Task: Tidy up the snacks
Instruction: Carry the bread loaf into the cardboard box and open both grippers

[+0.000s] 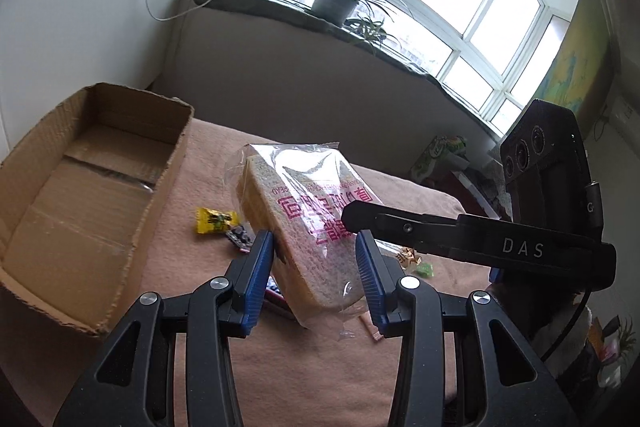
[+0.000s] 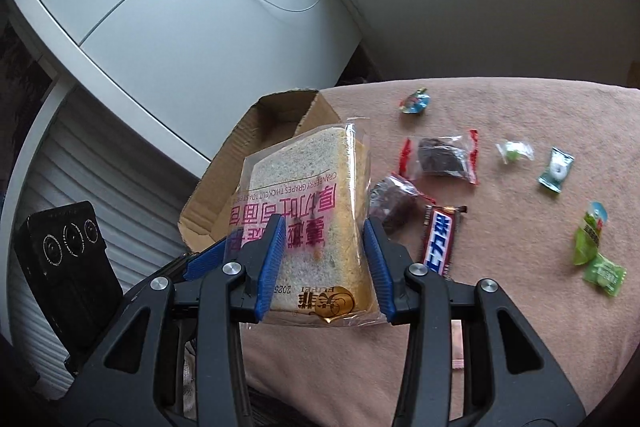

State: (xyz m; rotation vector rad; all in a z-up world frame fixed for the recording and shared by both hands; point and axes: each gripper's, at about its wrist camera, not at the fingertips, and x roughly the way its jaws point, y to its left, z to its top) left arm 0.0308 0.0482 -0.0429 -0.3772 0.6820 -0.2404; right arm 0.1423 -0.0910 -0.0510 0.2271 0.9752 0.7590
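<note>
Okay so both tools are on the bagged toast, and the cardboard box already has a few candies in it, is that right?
Not quite. The left wrist view shows the cardboard box holding nothing; the candies lie on the pink cloth, like the yellow candy. The rest holds: the left tool and right tool each have their blue pads on either side of the bagged toast.

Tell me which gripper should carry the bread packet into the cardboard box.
Left, probably. Both the left gripper and right gripper bracket the bread packet, but the cardboard box lies open just beside the left one, with nothing between.
</note>
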